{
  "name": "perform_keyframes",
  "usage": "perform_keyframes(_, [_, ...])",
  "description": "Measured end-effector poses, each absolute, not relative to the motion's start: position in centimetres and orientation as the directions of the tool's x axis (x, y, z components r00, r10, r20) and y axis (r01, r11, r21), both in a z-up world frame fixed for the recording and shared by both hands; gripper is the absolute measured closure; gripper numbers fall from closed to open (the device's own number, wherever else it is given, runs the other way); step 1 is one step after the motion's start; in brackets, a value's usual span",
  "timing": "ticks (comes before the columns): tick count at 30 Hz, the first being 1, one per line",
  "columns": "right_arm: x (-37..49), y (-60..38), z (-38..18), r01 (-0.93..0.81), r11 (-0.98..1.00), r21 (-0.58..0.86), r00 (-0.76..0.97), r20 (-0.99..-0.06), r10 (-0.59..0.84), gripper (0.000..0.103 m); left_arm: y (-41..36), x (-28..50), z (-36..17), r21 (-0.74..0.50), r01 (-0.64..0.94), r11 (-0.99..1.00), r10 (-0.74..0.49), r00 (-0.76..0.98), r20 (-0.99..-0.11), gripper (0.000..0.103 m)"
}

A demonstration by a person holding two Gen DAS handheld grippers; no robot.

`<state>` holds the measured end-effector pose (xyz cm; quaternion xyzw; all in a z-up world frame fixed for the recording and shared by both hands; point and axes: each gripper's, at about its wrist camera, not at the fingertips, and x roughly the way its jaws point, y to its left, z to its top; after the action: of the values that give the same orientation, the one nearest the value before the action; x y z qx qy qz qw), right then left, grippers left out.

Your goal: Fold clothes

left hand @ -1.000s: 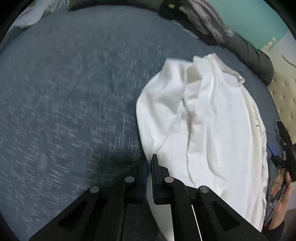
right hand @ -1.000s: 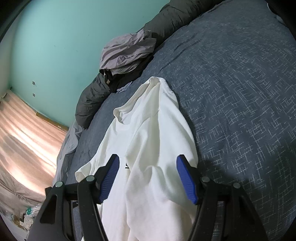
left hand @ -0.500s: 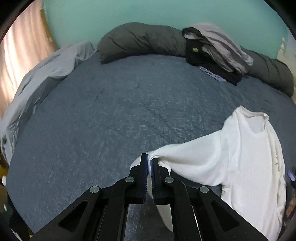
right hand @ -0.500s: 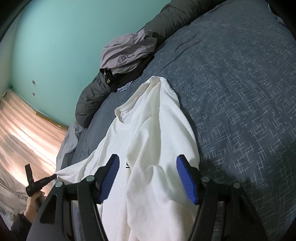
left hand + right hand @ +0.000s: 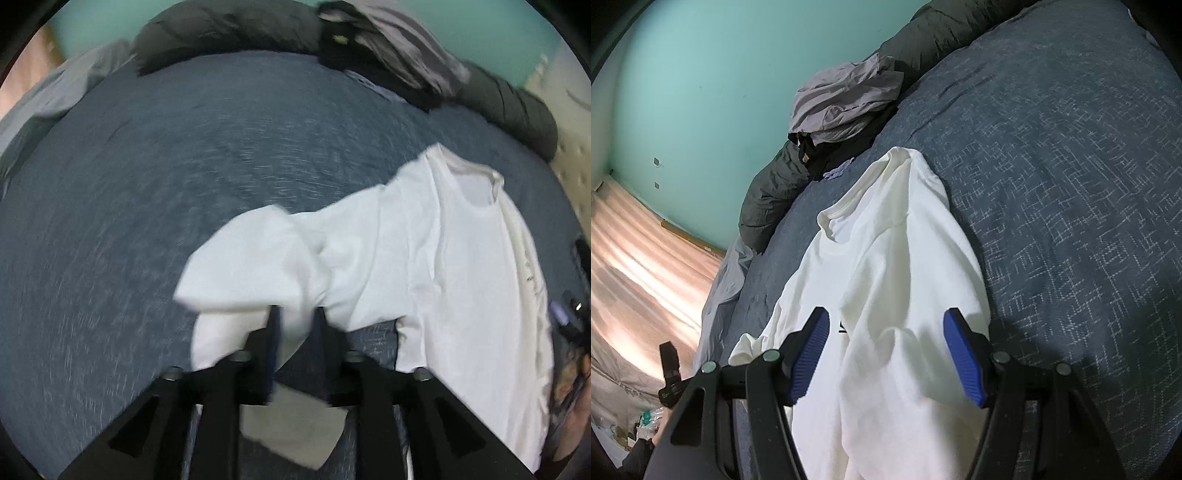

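A white long-sleeved shirt [image 5: 461, 258] lies on the blue bed cover [image 5: 147, 203], collar towards the far side. Its sleeve [image 5: 251, 266] is pulled out to the left and bunched in front of my left gripper [image 5: 296, 321]. The jaws stand apart, with a fold of the sleeve loose between them. In the right wrist view the same shirt [image 5: 886, 258] runs under my right gripper [image 5: 886, 350], which hovers open over its lower body with nothing pinched. The left gripper [image 5: 670, 373] shows small at the lower left of that view.
A heap of grey and black clothes [image 5: 846, 99] rests on a dark rolled duvet [image 5: 221, 33] along the far edge by the teal wall. A pale grey sheet [image 5: 55, 92] hangs at the left edge. A beige headboard [image 5: 569, 155] is at the right.
My left gripper dragged the sleeve out to the left while shut on it, and its jaws have now parted, with the sleeve slumping loose. The right gripper has stayed still and open.
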<state>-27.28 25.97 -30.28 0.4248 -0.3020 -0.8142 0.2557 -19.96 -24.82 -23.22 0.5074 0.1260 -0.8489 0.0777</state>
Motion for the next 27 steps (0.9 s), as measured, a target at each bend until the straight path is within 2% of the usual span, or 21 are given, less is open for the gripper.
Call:
perform_keyframes(1, [-27.2,25.9,-30.2,0.163,-0.687,0.708,-0.507,-0.537,-0.674,0.038,-25.5,-19.1,-23.3,-0.149,0.277,-0.949,0.001,-0.471,-0.882,0.063])
perform_keyframes(8, [-27.0,25.5,-29.9,0.176,-0.693,0.699,-0.507,-0.539,-0.672,0.038,-28.6,-14.5,-26.5,-0.224,0.377,-0.899,0.049,-0.420,-0.906,0.062])
perform_keyframes(12, [-27.1,25.3,-30.1,0.175,-0.697,0.696,-0.503,-0.545,-0.671,0.038,-28.2,-14.2,-28.6,-0.243,0.383,-0.891,0.083,-0.389,-0.917,0.056])
perform_keyframes(17, [-27.3,25.2,-30.4,0.173,-0.698,0.695,-0.497,-0.550,-0.671,0.038,-28.0,-14.3,-30.2,-0.254,0.401,-0.880,0.101,-0.364,-0.926,0.056])
perform_keyframes(18, [-27.3,25.2,-30.4,0.173,-0.698,0.695,-0.497,-0.550,-0.671,0.038,-28.0,-14.4,-30.1,-0.257,0.399,-0.880,0.102,-0.371,-0.923,0.059])
perform_keyframes(19, [-27.4,25.2,-30.5,0.173,-0.698,0.695,-0.496,-0.551,-0.671,0.038,-27.8,-14.5,-30.1,-0.258,0.395,-0.882,0.103,-0.373,-0.922,0.072])
perform_keyframes(20, [-27.4,25.2,-30.5,0.172,-0.698,0.695,-0.496,-0.551,-0.671,0.038,-27.6,-14.6,-29.9,-0.254,0.387,-0.886,0.103,-0.371,-0.923,0.089])
perform_keyframes(21, [-27.4,25.2,-30.5,0.172,-0.699,0.695,-0.495,-0.552,-0.671,0.038,-27.4,-14.8,-29.8,-0.248,0.375,-0.893,0.102,-0.368,-0.924,0.094])
perform_keyframes(23, [-27.4,25.2,-30.4,0.174,-0.698,0.694,-0.495,-0.552,-0.671,0.038,-27.1,-15.0,-28.8,-0.223,0.354,-0.908,0.084,-0.369,-0.926,0.099])
perform_keyframes(27, [-27.3,25.2,-30.2,0.178,-0.698,0.694,-0.500,-0.547,-0.671,0.038,-28.3,-14.7,-25.9,-0.162,0.350,-0.923,0.017,-0.381,-0.925,0.099])
